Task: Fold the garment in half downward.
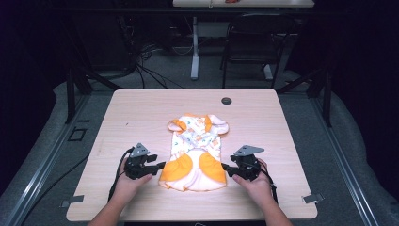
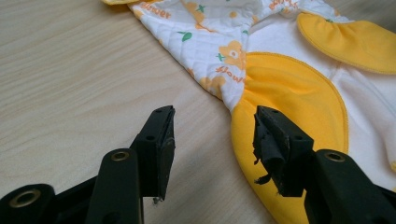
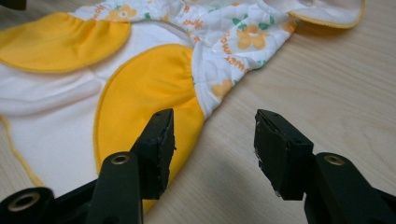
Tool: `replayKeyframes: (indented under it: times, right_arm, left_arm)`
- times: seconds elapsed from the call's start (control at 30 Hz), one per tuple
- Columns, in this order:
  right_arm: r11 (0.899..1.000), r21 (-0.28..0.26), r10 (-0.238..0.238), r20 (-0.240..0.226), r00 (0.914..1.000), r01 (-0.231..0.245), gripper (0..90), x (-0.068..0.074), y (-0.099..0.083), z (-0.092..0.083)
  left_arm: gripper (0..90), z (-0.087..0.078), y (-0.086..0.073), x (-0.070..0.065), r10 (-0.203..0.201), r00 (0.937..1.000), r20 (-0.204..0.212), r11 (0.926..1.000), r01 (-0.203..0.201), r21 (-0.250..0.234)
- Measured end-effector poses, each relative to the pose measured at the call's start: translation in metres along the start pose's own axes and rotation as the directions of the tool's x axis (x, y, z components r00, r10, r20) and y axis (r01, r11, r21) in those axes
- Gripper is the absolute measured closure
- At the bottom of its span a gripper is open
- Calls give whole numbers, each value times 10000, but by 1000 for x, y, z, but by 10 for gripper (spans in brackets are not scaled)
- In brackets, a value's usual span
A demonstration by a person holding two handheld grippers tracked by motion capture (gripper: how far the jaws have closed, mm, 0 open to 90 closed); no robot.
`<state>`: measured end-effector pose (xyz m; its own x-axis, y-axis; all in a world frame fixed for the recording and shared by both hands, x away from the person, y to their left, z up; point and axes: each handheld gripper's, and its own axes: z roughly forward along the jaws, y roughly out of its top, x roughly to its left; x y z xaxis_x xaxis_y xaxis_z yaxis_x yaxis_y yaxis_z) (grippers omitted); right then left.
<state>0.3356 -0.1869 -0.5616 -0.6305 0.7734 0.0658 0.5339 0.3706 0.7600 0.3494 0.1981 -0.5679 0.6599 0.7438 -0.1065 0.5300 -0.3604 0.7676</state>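
High view: baby garment, untouched

Item: small flowered garment (image 1: 195,153) with orange panels, lying flat mid-table (image 1: 141,113). Left gripper (image 1: 157,165) and right gripper (image 1: 225,166) flank its lower corners, jaws spread wide, gripping nothing. Judged status: work barely begun; grasping and handling the cloth all remain.

Left claw (image 1: 160,165) open, low; right claw (image 1: 225,166) open, low

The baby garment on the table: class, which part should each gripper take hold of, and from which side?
Judging by how flat the baby garment lies, grip its orange side panels at the outer edges: left gripper from the left, right gripper from the right, jaws low.
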Motion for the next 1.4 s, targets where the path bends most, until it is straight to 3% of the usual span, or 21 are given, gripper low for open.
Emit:
replayKeyframes:
  times: [0.23, 0.3, 0.37, 0.4, 0.5, 0.63, 0.77, 0.93, 1.17, 1.33, 1.4]
  right_arm:
    - [9999, 156, -72, 131, 9999, 70, 458, 3, 1, 5]
    - [9997, 200, -167, 102, 9998, 165, 459, 5, 2, 6]
    - [9992, 284, -284, 195, 9994, 278, 487, 8, 4, 7]
    - [9984, 431, -366, -48, 9993, 368, 542, 10, 6, 8]
    - [9964, 502, -681, -52, 9977, 683, 585, 14, 12, 9]
    - [9964, 433, -735, 25, 9973, 733, 616, 14, 17, 11]
    - [9940, 807, -726, -196, 9972, 740, 671, 8, 28, 15]
    - [9950, 764, -627, -318, 9975, 650, 719, 4, 43, 16]
    - [9954, 772, -536, -488, 9974, 573, 712, 2, 67, 20]
    - [9949, 828, -570, -166, 9982, 582, 710, -4, 76, 33]
    - [9940, 875, -643, -107, 9979, 650, 768, -7, 79, 41]
  left_arm:
    - [462, -1, 1, 3, -87, 9998, -157, 9999, 86, -69]
    - [474, -1, 2, 3, -67, 10000, -37, 9999, 66, -98]
    - [526, 0, 3, 3, -150, 9998, 87, 9996, 152, -235]
    - [555, 0, 4, 4, -179, 9997, 162, 9997, 182, -185]
    - [593, 3, 8, 3, -165, 9996, 215, 9999, 165, -18]
    - [620, 4, 17, 2, -40, 9995, 306, 9999, 44, -123]
    - [647, 8, 27, 3, 96, 9988, 473, 9999, -90, -124]
    - [652, 16, 44, 3, 248, 9983, 535, 9997, -245, -60]
    - [652, 30, 68, 1, 720, 9970, 279, 9968, -729, 329]
    - [751, 45, 79, 4, 603, 9978, 269, 9974, -613, 391]
    - [793, 54, 83, 6, 647, 9973, 334, 9967, -662, 470]
